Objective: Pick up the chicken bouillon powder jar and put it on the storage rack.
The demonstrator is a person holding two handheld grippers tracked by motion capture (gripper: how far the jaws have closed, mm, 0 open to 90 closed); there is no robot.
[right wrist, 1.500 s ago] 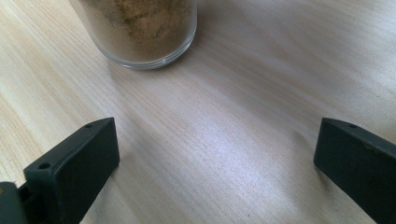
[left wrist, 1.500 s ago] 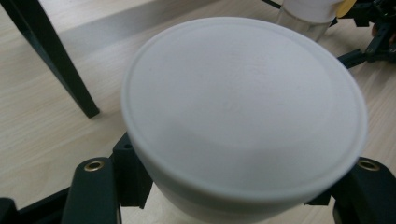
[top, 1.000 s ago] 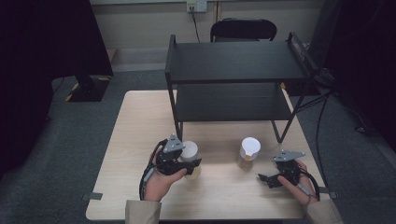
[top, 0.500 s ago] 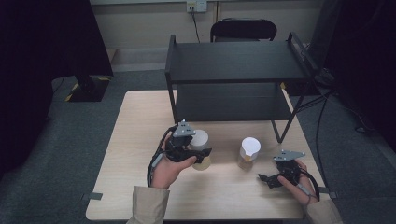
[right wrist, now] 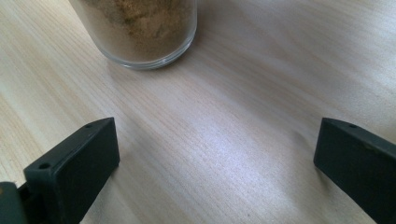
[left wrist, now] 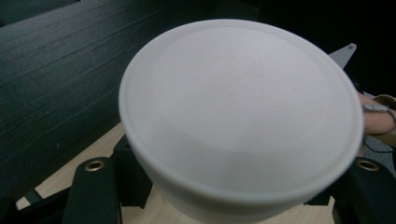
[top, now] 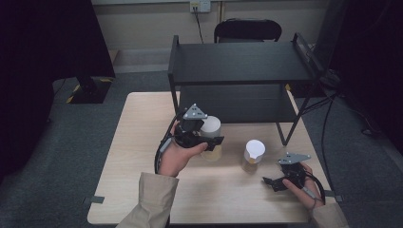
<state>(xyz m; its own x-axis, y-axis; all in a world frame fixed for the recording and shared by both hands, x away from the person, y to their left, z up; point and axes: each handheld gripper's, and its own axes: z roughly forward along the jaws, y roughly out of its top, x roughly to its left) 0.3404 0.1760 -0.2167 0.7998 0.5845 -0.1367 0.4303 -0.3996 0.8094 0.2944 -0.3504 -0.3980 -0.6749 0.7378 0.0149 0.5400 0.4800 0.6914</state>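
Observation:
A glass jar with a white lid (top: 210,127) and tan powder inside is held off the table, in front of the black shelf's lower level. My left gripper (top: 209,140) is shut on it. In the left gripper view the white lid (left wrist: 240,112) sits between the two black jaws. A second white-lidded jar (top: 253,154) of the same powder stands on the table at centre right. My right gripper (top: 273,183) rests low near the table's front right, open, its jaws wide apart just short of that jar's glass base (right wrist: 140,32).
A black two-level shelf unit (top: 237,64) stands on the far half of the light wooden table (top: 138,128). A black chair (top: 247,29) is behind it. Cables hang at the shelf's right side. Dark carpet surrounds the table.
My left gripper has lifted the jar and carried it right and away from me, toward the shelf's lower level. The right gripper and the second jar have stayed put.

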